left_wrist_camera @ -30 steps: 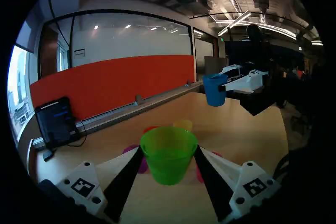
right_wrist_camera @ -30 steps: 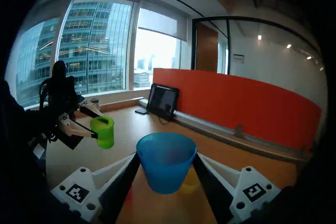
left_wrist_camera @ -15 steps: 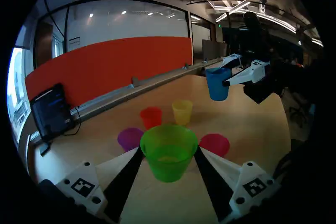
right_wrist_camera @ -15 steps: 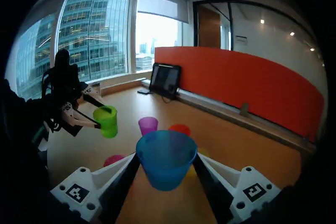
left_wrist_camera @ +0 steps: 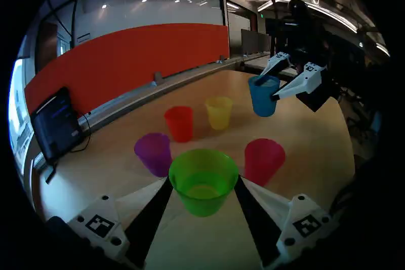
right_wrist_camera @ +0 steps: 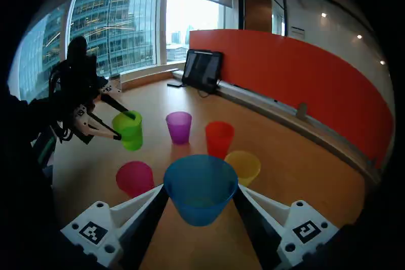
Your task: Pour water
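— Where's the green cup?
— In your left gripper (left_wrist_camera: 202,185). Jaws are closed on the green cup (left_wrist_camera: 203,199), one finger per side. Cup's upright, mouth up.

— And the right?
— Same deal. Your right gripper (right_wrist_camera: 201,191) has its jaws clamped on the blue cup (right_wrist_camera: 200,206), also upright. In the left gripper view you see it farther off, up & to the right, beyond the yellow cup (left_wrist_camera: 218,112). Can't tell if either held cup clears the bench (left_wrist_camera: 314,143).

— Any water?
— Can't tell. Both cups look into shadow at the bottom, nothing is spilling over either rim.

— What else is out there?
— 4 cups standing on the bench btwn your two grippers. Red cup (left_wrist_camera: 179,123) & yellow cup sit side by side, apart. Purple cup (left_wrist_camera: 153,153) is nearer you on the left, pink cup (left_wrist_camera: 263,160) nearer on the right. None touch.

— Bkgd?
— Tablet (right_wrist_camera: 202,70) is propped at the bench's far edge, next to the orange panel (left_wrist_camera: 126,57). Windows (right_wrist_camera: 116,22) show in the right gripper view.
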The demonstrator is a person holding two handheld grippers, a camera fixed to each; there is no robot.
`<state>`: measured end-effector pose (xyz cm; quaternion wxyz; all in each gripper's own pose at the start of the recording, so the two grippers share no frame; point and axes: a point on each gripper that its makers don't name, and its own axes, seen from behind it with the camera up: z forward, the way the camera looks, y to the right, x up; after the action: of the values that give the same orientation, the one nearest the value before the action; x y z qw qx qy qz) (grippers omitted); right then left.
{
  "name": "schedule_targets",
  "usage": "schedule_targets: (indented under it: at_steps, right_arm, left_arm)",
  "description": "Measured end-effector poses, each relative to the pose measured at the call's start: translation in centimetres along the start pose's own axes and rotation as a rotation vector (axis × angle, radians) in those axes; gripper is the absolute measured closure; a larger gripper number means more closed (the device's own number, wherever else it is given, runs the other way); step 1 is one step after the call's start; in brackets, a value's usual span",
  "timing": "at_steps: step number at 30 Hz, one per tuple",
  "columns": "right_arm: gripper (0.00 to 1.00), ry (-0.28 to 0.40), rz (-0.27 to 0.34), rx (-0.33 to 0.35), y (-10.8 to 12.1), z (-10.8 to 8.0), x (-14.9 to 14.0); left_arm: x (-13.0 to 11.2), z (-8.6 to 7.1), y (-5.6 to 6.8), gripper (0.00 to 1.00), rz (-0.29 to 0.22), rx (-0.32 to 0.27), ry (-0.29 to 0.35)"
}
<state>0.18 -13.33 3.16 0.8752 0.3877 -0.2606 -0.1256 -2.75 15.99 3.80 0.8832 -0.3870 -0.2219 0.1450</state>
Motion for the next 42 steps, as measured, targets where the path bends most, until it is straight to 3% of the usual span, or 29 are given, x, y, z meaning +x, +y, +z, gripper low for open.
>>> schedule_targets:
  at_steps: [27, 42]
  right_arm:
    - [0.09, -0.147, 0.021, 0.003, -0.3, 2.8, -7.0]
    - [0.09, -0.174, 0.017, -0.007, -0.6, 2.8, -8.9]
  left_arm:
    - [-4.0, 2.7, -0.1, 0.14, -0.019, -0.013, -0.078]
    - [-4.7, 2.5, -0.2, 0.13, -0.061, -0.019, -0.075]
